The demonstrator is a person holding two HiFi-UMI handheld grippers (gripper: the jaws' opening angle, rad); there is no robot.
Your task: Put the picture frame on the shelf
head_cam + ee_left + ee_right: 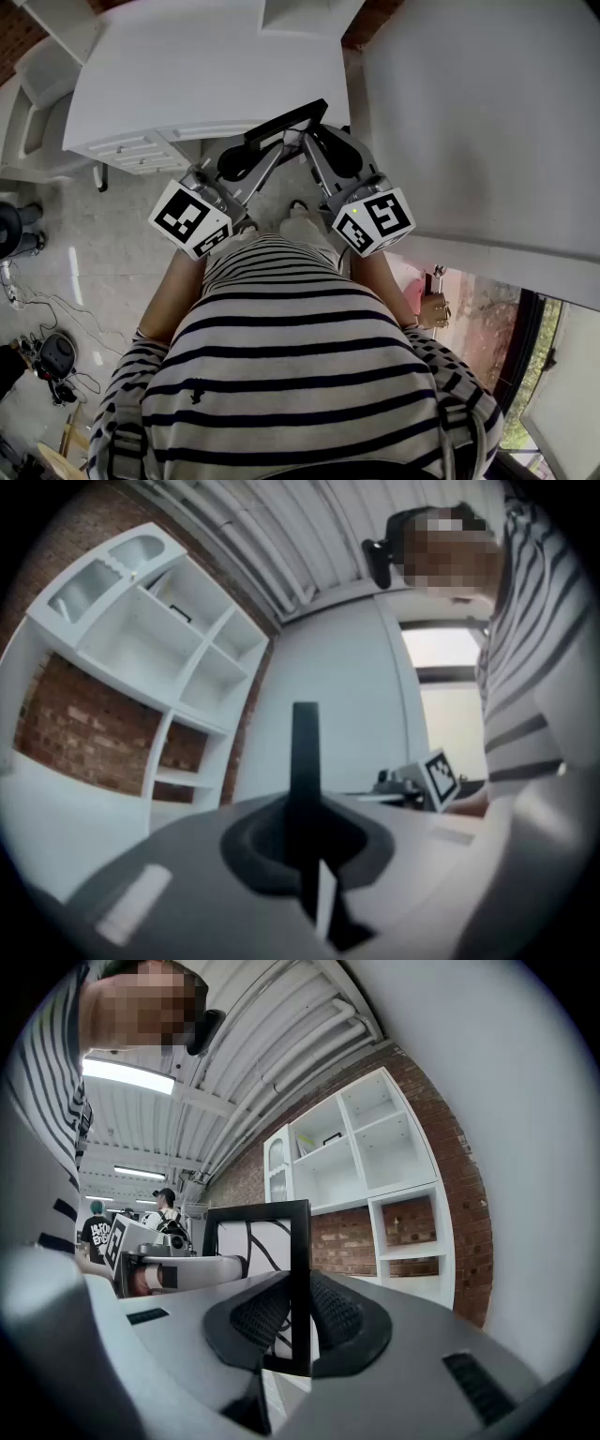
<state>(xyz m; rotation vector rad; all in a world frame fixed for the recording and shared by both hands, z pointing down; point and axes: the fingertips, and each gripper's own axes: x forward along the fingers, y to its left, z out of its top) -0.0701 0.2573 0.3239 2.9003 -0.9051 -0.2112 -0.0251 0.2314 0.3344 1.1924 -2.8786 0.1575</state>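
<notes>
Showing the picture frame [253, 1241] held in mid-air, well apart from the far shelf [375, 1157], the left hand-held gripper [305, 846] and right hand-held gripper [298, 1321] each clenched on a black side rail. It is judged light, stiff and breakable, best gripped by the rails. Glazing cannot be made out.

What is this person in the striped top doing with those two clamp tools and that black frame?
The person is carrying a black picture frame with two hand-held grippers. The left gripper is shut on one edge of it and the right gripper is shut on the opposite edge, so the frame hangs between them in front of the person's body. The white shelf against the brick wall stands ahead, and the frame is not yet on it.
</notes>
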